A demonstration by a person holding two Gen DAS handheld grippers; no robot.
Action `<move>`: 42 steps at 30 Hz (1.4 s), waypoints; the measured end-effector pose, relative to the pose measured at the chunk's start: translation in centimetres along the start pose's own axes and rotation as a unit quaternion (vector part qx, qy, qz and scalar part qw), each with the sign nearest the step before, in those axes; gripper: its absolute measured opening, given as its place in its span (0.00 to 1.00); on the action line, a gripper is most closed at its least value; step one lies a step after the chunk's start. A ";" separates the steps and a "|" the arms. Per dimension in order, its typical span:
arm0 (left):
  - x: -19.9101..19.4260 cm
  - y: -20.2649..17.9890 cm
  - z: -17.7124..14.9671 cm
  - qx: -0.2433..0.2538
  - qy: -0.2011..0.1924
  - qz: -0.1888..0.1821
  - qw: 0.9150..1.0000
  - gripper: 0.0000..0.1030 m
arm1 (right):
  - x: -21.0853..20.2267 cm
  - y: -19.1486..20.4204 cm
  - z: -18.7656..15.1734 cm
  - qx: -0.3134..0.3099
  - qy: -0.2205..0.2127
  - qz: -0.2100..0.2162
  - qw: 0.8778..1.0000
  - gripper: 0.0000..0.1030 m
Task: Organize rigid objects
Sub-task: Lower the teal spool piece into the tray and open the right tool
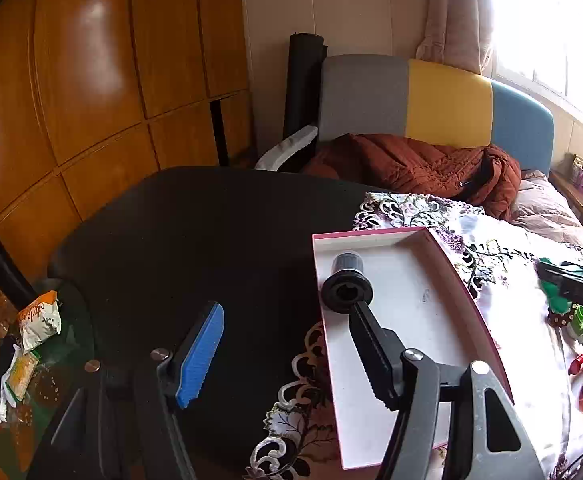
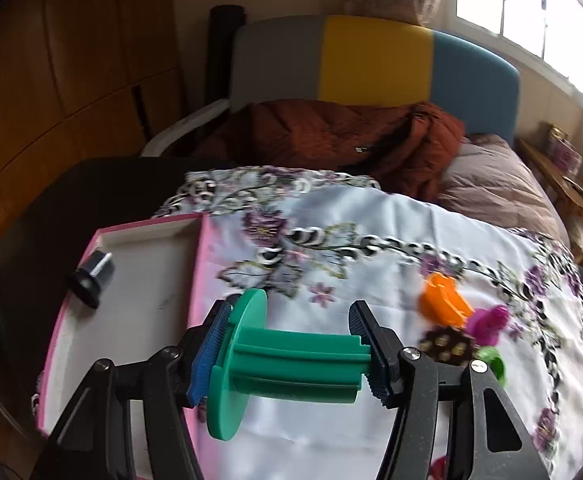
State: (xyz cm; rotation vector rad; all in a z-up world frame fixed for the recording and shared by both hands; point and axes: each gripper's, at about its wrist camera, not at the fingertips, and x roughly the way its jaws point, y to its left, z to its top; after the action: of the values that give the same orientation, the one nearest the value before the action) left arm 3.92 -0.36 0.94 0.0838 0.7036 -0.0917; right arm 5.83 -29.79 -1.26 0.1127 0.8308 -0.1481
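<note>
The right gripper is clamping a green spool end to end between its fingers, holding it above the flowered cloth just beside the pink box. The spool's wide disc is sitting against the blue-padded finger, its narrow end against the other. The left gripper is spread wide and holding nothing; its black finger is reaching over the box, close to a black knob lying on its side on the white floor of the box, though whether the two are touching is unclear.

The step in hand appears to be carrying the spool to the box, with one piece already put away. The next move calls for shifting the spool left over the pink wall, lowering it onto a bare part of the floor clear of the knob, then letting the fingers part. The left gripper may need to back off first to make room.

More pieces are waiting on the cloth: an orange piece, a magenta piece, a brown studded piece and a light green piece. Their shapes are blurred, and the light green one is partly hidden behind the gripper. The near end of the box is cut off by the gripper frames in both views. The dark desk is showing only where the cloth ends.
</note>
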 end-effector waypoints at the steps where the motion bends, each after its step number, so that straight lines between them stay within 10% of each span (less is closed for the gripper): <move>1: 0.1 0.2 0.0 -0.001 0.000 0.001 1.000 0.64 | 0.4 1.6 0.4 -0.013 0.001 0.010 1.000 0.60; 21: 1.8 2.1 -0.6 -0.017 0.025 0.003 1.000 0.64 | 10.5 12.6 2.2 -0.092 0.081 0.033 0.992 0.65; 42: 2.3 -0.7 -2.3 -0.018 0.062 -0.097 0.993 0.64 | 0.4 2.1 -3.1 -0.008 0.019 -0.028 0.999 0.84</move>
State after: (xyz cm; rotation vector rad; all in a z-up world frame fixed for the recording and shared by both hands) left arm 4.14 -0.91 -2.30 -0.0147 0.8361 -0.2611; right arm 4.20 -27.31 -3.49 0.0769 0.8737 -0.1926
